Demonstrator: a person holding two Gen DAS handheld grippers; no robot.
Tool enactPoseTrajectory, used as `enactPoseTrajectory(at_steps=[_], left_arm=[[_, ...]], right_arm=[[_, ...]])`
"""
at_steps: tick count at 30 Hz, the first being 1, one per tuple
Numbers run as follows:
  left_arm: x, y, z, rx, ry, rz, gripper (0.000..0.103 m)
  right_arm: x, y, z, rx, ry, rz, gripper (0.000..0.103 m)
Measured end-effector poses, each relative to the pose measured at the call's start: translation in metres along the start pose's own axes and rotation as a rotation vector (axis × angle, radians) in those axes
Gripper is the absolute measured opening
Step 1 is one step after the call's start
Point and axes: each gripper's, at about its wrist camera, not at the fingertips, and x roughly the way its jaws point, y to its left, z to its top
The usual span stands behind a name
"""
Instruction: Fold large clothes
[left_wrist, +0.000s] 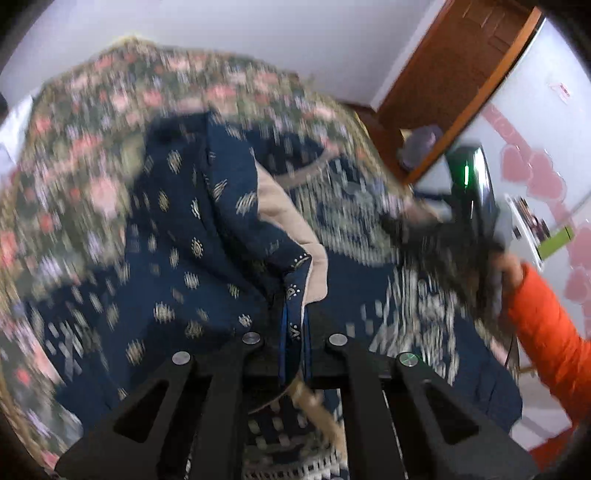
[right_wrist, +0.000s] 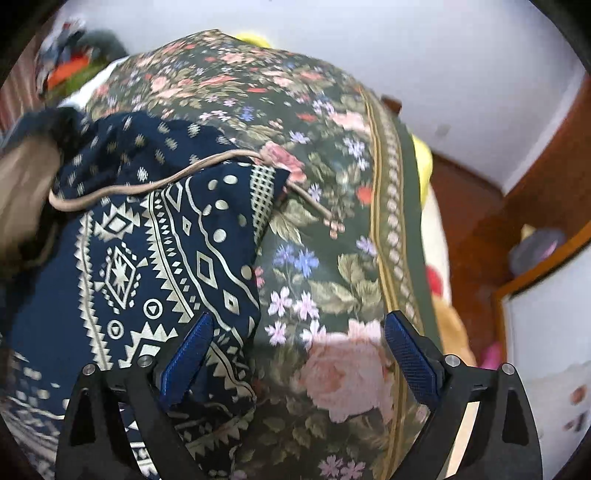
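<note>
The large garment is dark blue with a gold and white print and a beige lining, and it lies bunched on a floral bedspread. My left gripper is shut on a folded edge of it, and the cloth rises between the pinched fingers. In the right wrist view the garment shows a white geometric border, with a beige cord trailing across it. My right gripper stands open just above the bed. Its left blue pad is over the garment's corner, and nothing is held.
The bedspread is dark green with pink roses and covers the whole bed. A wooden door frame and a white wall stand to the right. An orange sleeve carries the other gripper. More clothes are heaped at the far left.
</note>
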Motion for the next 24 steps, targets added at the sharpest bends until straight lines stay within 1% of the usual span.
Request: enactPoseTrajectory(at_steps=[3, 4, 6, 8, 9, 11, 12, 13, 14, 15, 16, 17, 19, 22, 23, 24], left_arm=[[0.004, -0.010, -0.033, 0.032, 0.061, -0.013, 0.006], [0.004, -0.013, -0.042, 0.046, 0.072, -0.011, 0.006], [0.003, -0.018, -0.058, 0.058, 0.076, 0.011, 0.006], [0.003, -0.020, -0.069, 0.050, 0.072, 0.058, 0.006], [0.002, -0.020, -0.075, 0.039, 0.061, 0.091, 0.008], [0.001, -0.020, -0.082, 0.017, 0.058, 0.122, 0.013], [-0.001, -0.018, -0.087, -0.004, 0.062, 0.126, 0.019], [-0.003, -0.016, -0.091, -0.026, 0.065, 0.113, 0.031], [-0.006, -0.014, -0.096, -0.048, 0.064, 0.098, 0.038], [-0.011, -0.012, -0.101, -0.070, 0.059, 0.086, 0.049], [-0.018, -0.008, -0.107, -0.087, 0.051, 0.076, 0.051], [-0.022, -0.006, -0.112, -0.097, 0.046, 0.076, 0.051], [-0.034, 0.003, -0.120, -0.124, 0.034, 0.100, 0.051], [-0.050, 0.019, -0.129, -0.174, -0.013, 0.134, 0.051], [-0.054, 0.026, -0.131, -0.192, -0.025, 0.151, 0.051], [-0.058, 0.032, -0.132, -0.205, -0.032, 0.166, 0.051]], right_arm=[[-0.016, 0.000, -0.001, 0.028, -0.003, 0.044, 0.093], [-0.026, 0.001, -0.001, 0.038, -0.017, 0.081, 0.093], [-0.046, 0.010, 0.000, 0.046, -0.040, 0.153, 0.093], [-0.066, 0.027, 0.008, 0.027, -0.063, 0.220, 0.093], [-0.076, 0.036, 0.010, 0.011, -0.074, 0.243, 0.093], [-0.095, 0.064, 0.017, -0.033, -0.089, 0.289, 0.093], [-0.099, 0.074, 0.019, -0.048, -0.091, 0.308, 0.093], [-0.104, 0.088, 0.022, -0.070, -0.089, 0.336, 0.093], [-0.108, 0.102, 0.025, -0.089, -0.087, 0.357, 0.093], [-0.109, 0.116, 0.028, -0.105, -0.085, 0.368, 0.093], [-0.109, 0.128, 0.030, -0.118, -0.082, 0.376, 0.093], [-0.107, 0.138, 0.033, -0.126, -0.077, 0.383, 0.093], [-0.105, 0.157, 0.035, -0.130, -0.061, 0.398, 0.093], [-0.091, 0.178, 0.040, -0.107, -0.024, 0.423, 0.092], [-0.084, 0.184, 0.041, -0.094, -0.008, 0.427, 0.090], [-0.080, 0.186, 0.042, -0.085, 0.002, 0.429, 0.084]])
